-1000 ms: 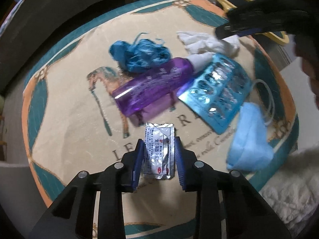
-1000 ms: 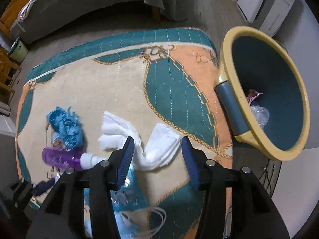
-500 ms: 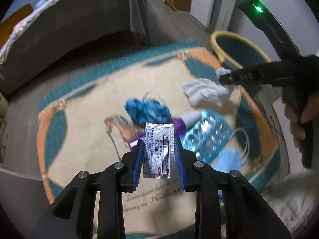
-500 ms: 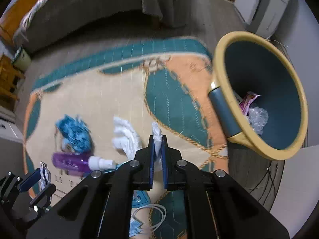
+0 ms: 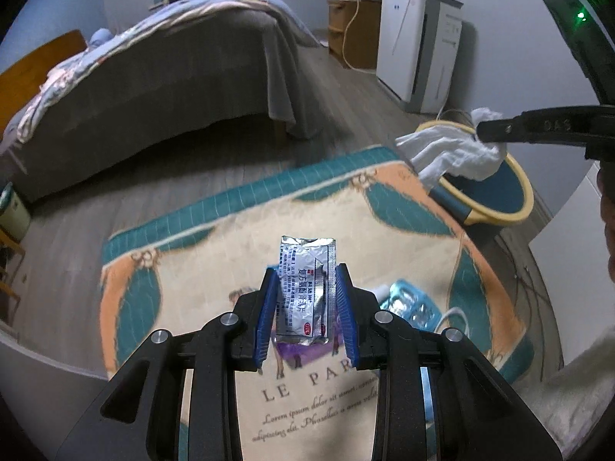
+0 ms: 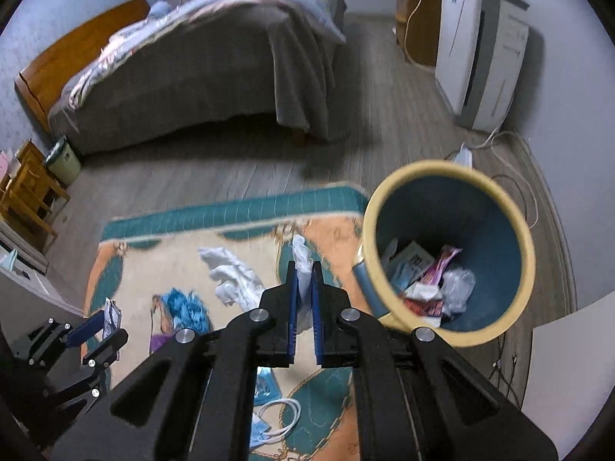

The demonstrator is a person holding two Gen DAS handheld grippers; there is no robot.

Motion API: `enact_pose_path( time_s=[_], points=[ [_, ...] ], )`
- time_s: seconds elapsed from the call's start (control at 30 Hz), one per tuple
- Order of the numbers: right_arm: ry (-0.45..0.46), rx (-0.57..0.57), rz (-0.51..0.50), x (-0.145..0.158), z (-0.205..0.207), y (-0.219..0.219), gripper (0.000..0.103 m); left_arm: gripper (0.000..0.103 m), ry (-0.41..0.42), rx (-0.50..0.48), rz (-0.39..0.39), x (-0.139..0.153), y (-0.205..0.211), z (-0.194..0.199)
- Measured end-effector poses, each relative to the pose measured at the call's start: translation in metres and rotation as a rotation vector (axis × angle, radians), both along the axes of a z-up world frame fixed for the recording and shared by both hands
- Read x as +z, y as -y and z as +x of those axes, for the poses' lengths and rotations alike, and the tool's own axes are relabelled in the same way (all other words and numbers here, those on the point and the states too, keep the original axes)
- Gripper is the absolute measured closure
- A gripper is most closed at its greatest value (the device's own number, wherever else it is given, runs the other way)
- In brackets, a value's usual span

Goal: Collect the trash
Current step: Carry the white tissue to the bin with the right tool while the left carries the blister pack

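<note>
My left gripper (image 5: pixel 306 292) is shut on a silver foil sachet (image 5: pixel 305 288) and holds it up above the patterned rug (image 5: pixel 230 253). My right gripper (image 6: pixel 303 276) is shut on a crumpled white tissue (image 6: pixel 301 259), lifted off the rug left of the yellow-rimmed blue trash bin (image 6: pixel 496 330). In the left wrist view the tissue (image 5: pixel 449 151) hangs from the right gripper just over the bin's rim (image 5: pixel 522 188). The bin holds wrappers and plastic (image 6: pixel 434 284).
On the rug lie a second white tissue (image 6: pixel 230 272), a blue crumpled wad (image 6: pixel 188 307), a purple bottle (image 6: pixel 161 340), a blister pack (image 5: pixel 413 305) and a blue face mask (image 6: pixel 269 418). A bed (image 6: pixel 200 77) stands behind; a white appliance (image 6: pixel 480 50) and cables at the right.
My right gripper shut on the white tissue and lifted it toward the bin. My left gripper rose from the rug with the foil sachet in it.
</note>
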State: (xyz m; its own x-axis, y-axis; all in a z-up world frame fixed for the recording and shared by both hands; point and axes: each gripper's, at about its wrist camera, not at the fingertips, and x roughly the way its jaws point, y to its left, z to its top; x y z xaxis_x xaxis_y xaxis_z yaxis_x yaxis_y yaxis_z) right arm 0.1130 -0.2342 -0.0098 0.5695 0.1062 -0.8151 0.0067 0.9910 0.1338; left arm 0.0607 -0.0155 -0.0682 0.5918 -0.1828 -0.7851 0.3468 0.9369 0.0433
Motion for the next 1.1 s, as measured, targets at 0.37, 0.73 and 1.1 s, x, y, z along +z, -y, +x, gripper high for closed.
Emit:
enact_pose_path(
  time_s=[0.37,0.73,1.1],
  points=[
    [0.088,-0.079,0.046,0.030,0.003,0.056,0.097,0.071,0.049,-0.046,-0.013,0.010,0.028,0.008],
    [0.097,-0.127,0.042,0.031,0.006,0.103,0.097,0.071,0.050,-0.095,-0.005,0.008,0.060,0.008],
    [0.069,-0.183,0.003,0.018,0.011,0.151,0.097,0.071,0.057,-0.154,0.015,0.008,0.087,0.005]
  ],
)
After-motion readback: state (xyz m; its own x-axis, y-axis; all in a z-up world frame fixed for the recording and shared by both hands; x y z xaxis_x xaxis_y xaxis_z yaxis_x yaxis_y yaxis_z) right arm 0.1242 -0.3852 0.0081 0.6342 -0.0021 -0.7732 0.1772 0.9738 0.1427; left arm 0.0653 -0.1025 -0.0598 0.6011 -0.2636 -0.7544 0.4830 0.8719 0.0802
